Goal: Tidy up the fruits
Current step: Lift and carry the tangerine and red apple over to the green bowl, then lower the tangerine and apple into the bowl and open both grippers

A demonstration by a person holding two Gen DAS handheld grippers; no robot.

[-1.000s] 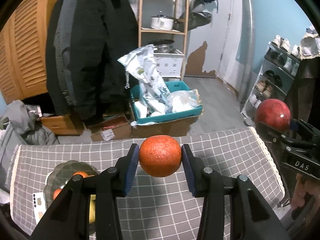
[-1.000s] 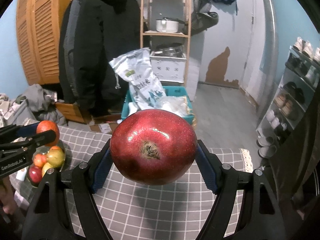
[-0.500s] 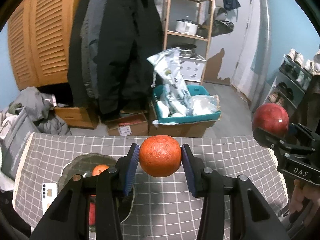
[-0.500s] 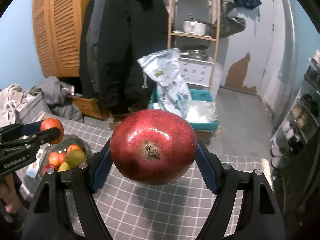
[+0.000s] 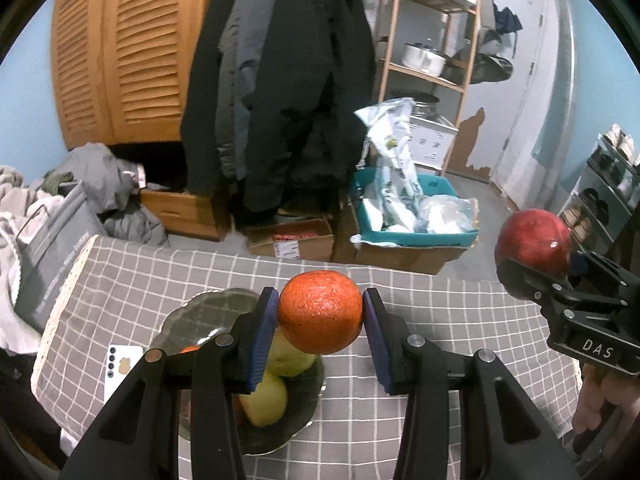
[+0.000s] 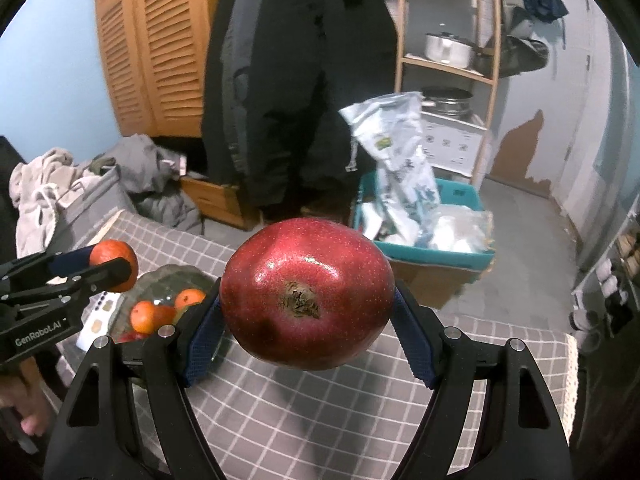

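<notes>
My left gripper [image 5: 320, 312] is shut on an orange [image 5: 320, 312] and holds it in the air just above the near right part of a dark glass fruit bowl [image 5: 208, 308]. The bowl holds yellow-green fruit [image 5: 266, 400] and several small oranges [image 6: 145, 316]. My right gripper [image 6: 307, 294] is shut on a big red pomegranate [image 6: 307, 294], in the air over the checked tablecloth [image 6: 312, 412], to the right of the bowl [image 6: 168, 276]. The left gripper [image 6: 114, 260] with its orange shows at the left of the right wrist view. The pomegranate [image 5: 532, 240] shows at the right edge of the left wrist view.
A white card [image 5: 120, 364] lies on the cloth left of the bowl. Beyond the table's far edge stand a teal bin with bags [image 5: 404, 216], cardboard boxes [image 5: 292, 240], hanging dark coats [image 5: 280, 100], a wooden shelf [image 5: 432, 60] and piled clothes [image 5: 80, 184]. A person's hand [image 5: 600, 400] grips the right tool.
Both grippers have swung leftward with their fruit. The bowl has come from the lower left to lie under the orange, and it now shows nearer the pomegranate in the right wrist view.
</notes>
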